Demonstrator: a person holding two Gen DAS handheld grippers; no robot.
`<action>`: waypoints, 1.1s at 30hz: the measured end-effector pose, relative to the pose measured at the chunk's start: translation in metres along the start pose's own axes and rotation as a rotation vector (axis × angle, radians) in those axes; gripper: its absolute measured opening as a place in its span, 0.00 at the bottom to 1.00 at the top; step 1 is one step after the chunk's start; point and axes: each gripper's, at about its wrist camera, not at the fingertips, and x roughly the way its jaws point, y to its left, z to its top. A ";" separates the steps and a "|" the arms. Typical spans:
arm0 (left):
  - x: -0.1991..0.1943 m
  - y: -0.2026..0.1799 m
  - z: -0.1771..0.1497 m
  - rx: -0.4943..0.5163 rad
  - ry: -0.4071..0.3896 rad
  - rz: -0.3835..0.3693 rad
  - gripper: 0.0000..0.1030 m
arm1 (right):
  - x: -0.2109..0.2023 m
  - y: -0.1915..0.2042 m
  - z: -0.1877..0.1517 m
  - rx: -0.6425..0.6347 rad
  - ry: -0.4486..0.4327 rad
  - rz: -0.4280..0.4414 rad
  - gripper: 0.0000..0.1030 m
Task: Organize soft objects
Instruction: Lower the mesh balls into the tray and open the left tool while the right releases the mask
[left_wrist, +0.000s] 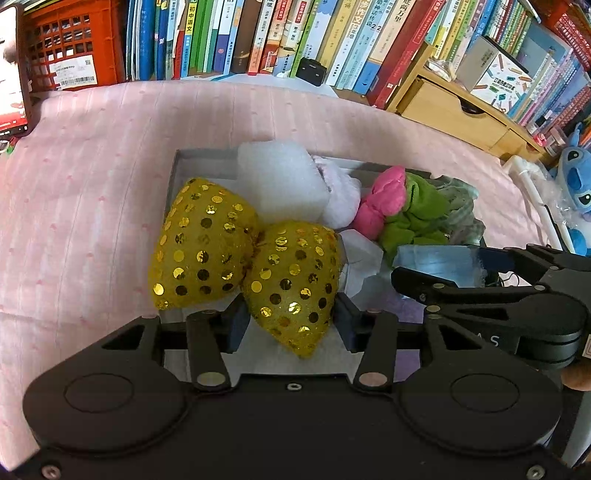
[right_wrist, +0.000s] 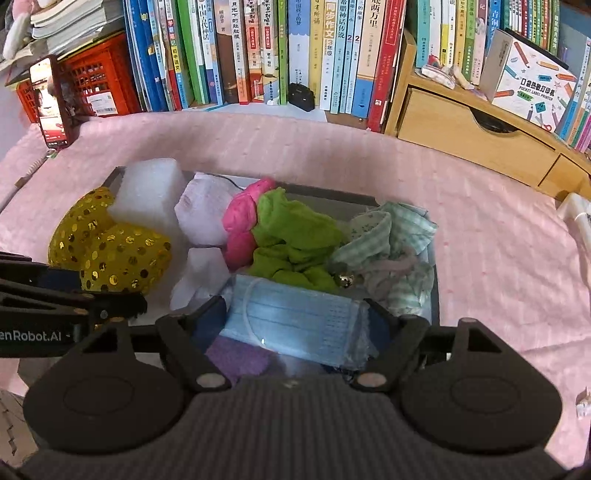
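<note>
Both claws down in the box, one soft thing each

Left claw (left_wrist: 291, 325) straddles the gold sequin bow (left_wrist: 243, 258), jaws barely off it; right claw (right_wrist: 295, 325) pinches the blue mask (right_wrist: 291, 314) across its width. Both tilt steeply into the grey box (right_wrist: 434, 280) on the pink bed. The bow overhangs the rim, so it might slide out.

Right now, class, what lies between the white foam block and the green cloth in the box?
In the right wrist view: a pale lilac bundle and a pink cloth.
</note>
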 end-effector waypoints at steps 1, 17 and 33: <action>0.000 0.000 0.000 -0.001 0.001 0.000 0.47 | 0.000 0.001 0.001 -0.001 -0.001 0.003 0.78; -0.007 0.005 -0.002 -0.012 0.003 0.012 0.74 | -0.003 -0.001 -0.001 0.008 0.003 0.021 0.86; -0.029 0.003 -0.010 -0.009 -0.024 -0.005 0.80 | -0.023 -0.003 -0.007 0.029 -0.044 0.043 0.93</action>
